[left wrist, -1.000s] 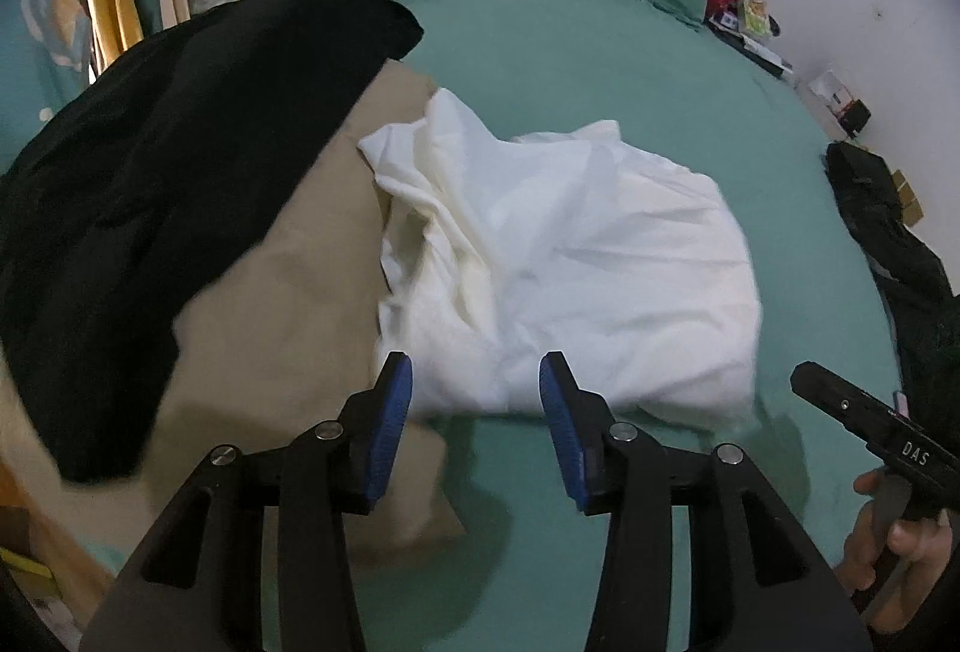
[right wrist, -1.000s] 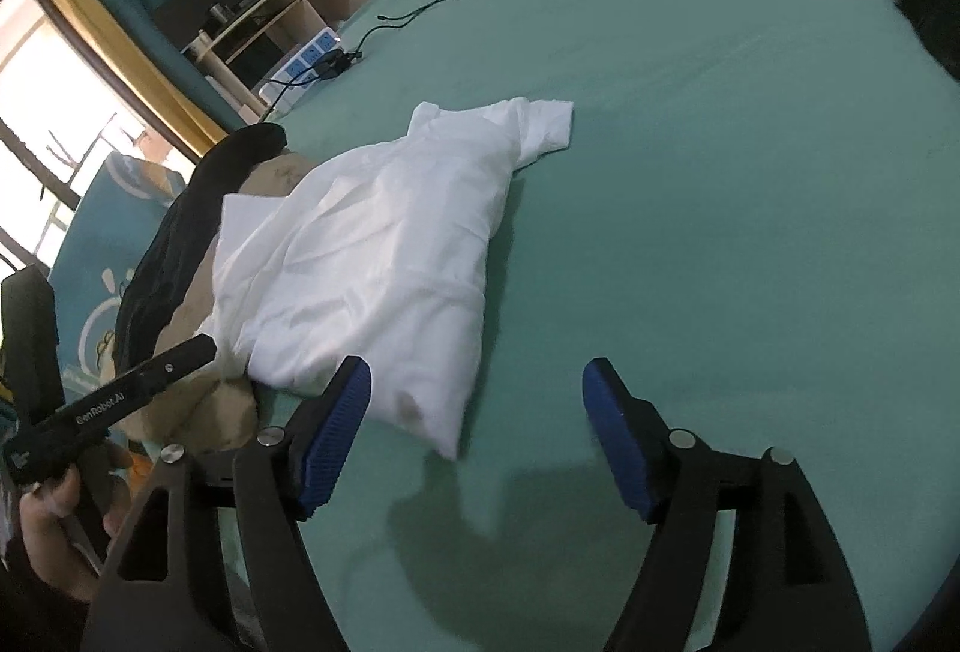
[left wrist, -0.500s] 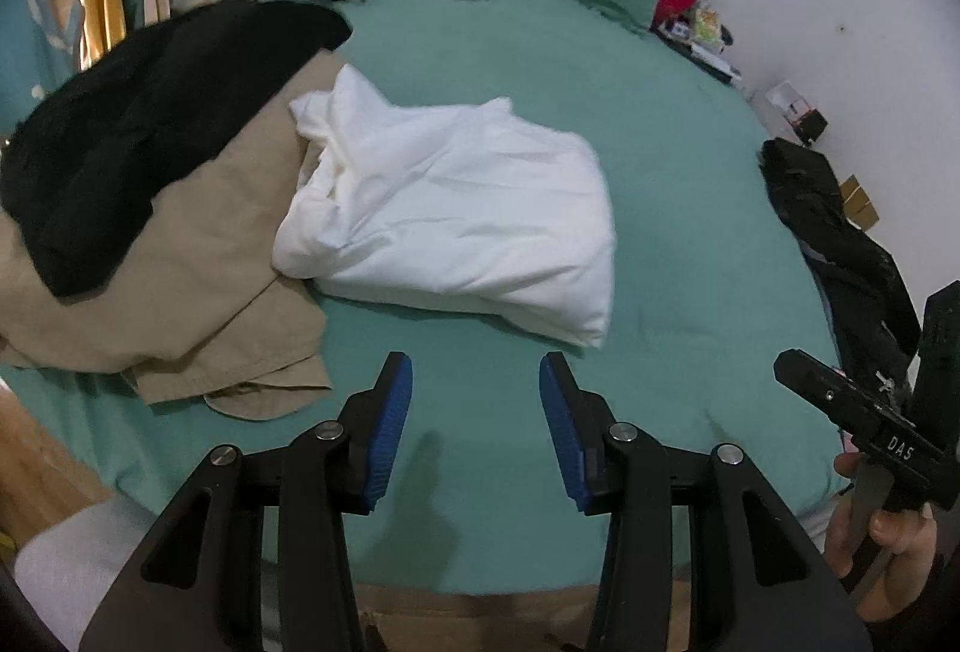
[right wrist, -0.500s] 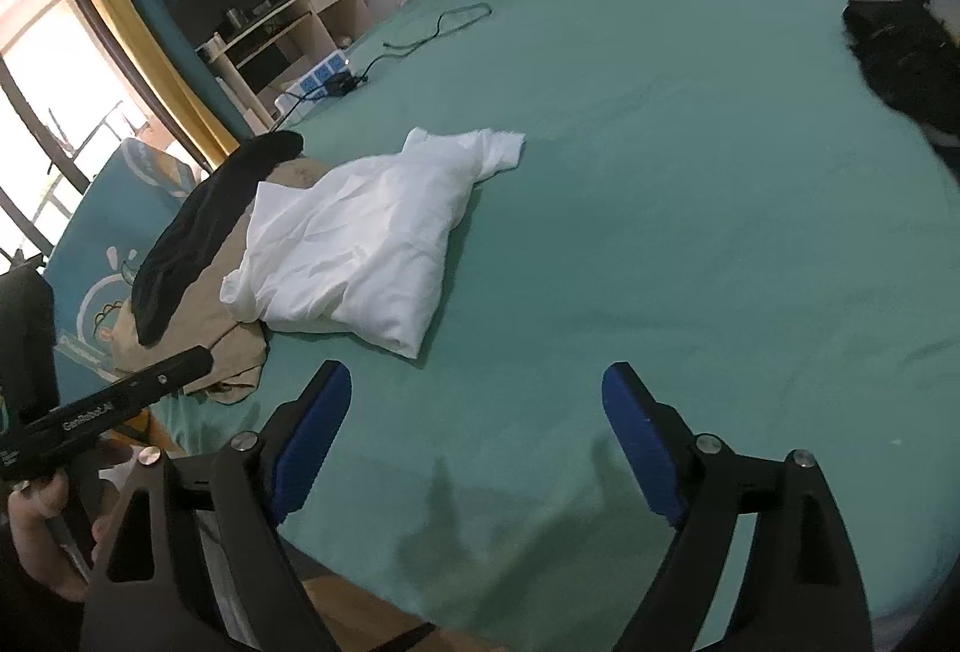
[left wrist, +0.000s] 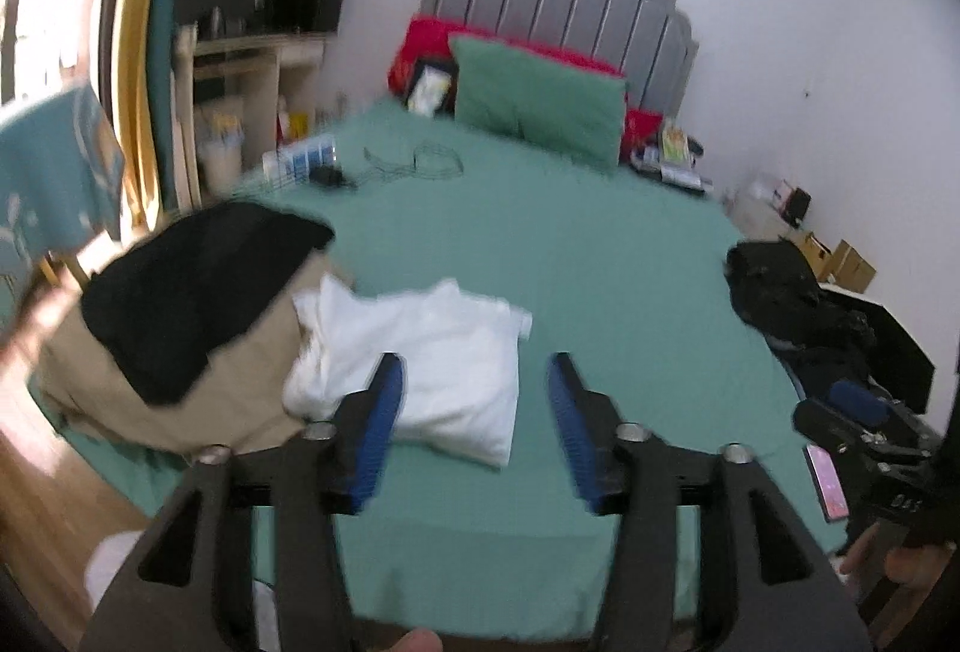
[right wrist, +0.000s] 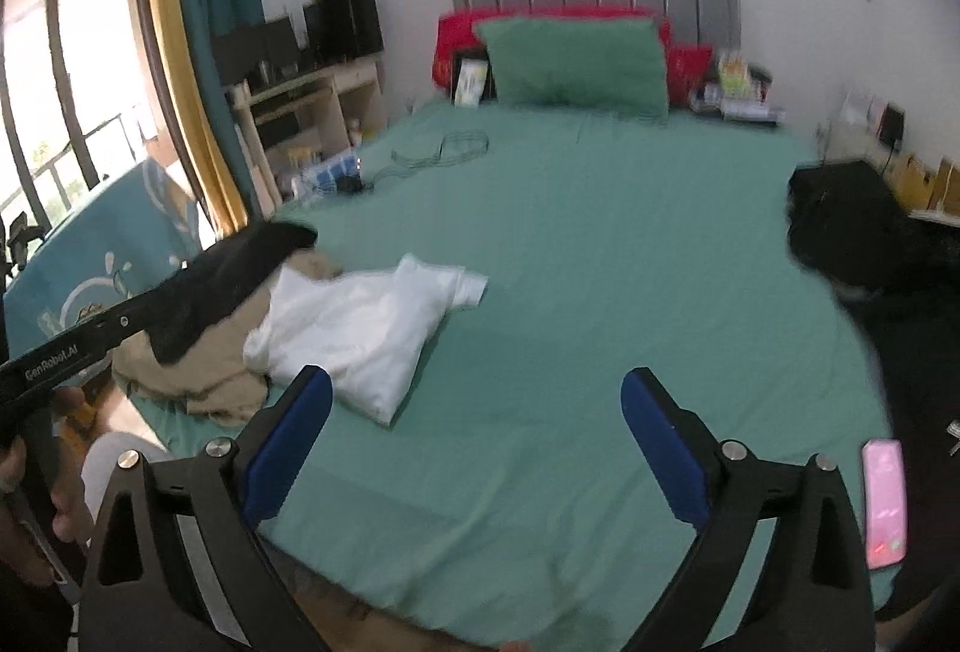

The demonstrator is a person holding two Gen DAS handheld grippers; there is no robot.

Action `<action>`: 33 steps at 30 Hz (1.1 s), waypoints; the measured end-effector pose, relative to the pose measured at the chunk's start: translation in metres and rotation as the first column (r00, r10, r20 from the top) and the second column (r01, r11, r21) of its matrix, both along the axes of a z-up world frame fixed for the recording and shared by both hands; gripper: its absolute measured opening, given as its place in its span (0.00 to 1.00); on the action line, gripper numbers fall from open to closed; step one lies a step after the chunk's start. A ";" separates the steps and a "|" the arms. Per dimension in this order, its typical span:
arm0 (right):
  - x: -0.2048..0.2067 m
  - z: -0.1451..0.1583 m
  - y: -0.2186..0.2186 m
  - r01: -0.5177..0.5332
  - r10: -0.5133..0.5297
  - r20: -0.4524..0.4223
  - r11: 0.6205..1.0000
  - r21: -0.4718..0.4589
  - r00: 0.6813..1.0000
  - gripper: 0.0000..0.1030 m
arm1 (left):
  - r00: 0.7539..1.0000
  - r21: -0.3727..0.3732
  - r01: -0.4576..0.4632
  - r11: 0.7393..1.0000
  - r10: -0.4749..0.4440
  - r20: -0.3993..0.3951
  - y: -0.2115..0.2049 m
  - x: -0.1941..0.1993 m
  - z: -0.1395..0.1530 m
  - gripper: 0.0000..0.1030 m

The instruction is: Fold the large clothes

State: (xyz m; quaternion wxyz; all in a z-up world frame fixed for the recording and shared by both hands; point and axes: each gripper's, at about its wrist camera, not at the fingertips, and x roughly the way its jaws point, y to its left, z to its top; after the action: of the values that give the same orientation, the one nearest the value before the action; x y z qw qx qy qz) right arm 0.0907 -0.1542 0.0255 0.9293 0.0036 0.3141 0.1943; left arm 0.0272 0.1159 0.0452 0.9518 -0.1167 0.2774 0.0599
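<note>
Folding looks done for the white garment (left wrist: 432, 364) — from the left wrist view it lies as a compact bundle on the green bed (left wrist: 570, 256), near the front-left edge, its left side resting against a heap of tan cloth (left wrist: 180, 388) topped by a black garment (left wrist: 192, 280). The left gripper (left wrist: 471, 430) hangs apart from it, jaws spread and holding nothing. My reading: this is the gap between items, and the next move calls for picking another piece (probably from that heap) and spreading it on the open sheet.

The right wrist view shows the right gripper (right wrist: 474, 448) also parted wide and empty, back from the bed edge. The white garment (right wrist: 360, 334) sits to its left. A dark pile (right wrist: 864, 244) occupies the right edge, a pink phone (right wrist: 883, 502) lies near the front-right corner, and a cable (right wrist: 438, 150) trails towards the green pillow (right wrist: 576, 63) — none crowds the middle.
</note>
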 end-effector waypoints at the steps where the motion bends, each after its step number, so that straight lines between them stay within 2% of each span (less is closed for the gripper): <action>1: -0.003 0.006 -0.003 0.006 -0.006 0.022 1.000 0.004 1.000 0.94 | 1.000 0.012 -0.007 1.000 0.007 0.023 -0.003 -0.003 0.006 0.65; 4: -0.010 0.023 -0.014 0.015 -0.017 0.079 1.000 0.024 0.997 0.95 | 0.996 0.086 -0.033 0.996 0.025 0.088 -0.016 -0.011 0.024 0.71; 8: -0.011 0.033 -0.024 0.019 -0.024 0.114 0.999 0.044 0.993 0.96 | 0.993 0.169 -0.050 0.984 0.031 0.112 -0.031 -0.013 0.035 0.77; 19: 0.002 0.021 -0.035 0.013 -0.021 0.097 0.997 0.076 0.995 0.96 | 0.992 0.213 -0.043 0.976 0.016 0.125 -0.043 -0.005 0.035 0.77; 33: 0.009 0.015 -0.037 0.000 -0.008 0.083 0.996 0.094 0.997 0.96 | 0.992 0.208 -0.057 0.976 0.032 0.123 -0.045 -0.003 0.033 0.77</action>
State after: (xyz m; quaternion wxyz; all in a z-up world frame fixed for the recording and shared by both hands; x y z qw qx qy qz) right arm 0.0999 -0.1911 0.0407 0.9407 0.0399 0.2655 0.2073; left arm 0.0242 0.0712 0.0781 0.9720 -0.0246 0.2098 0.1033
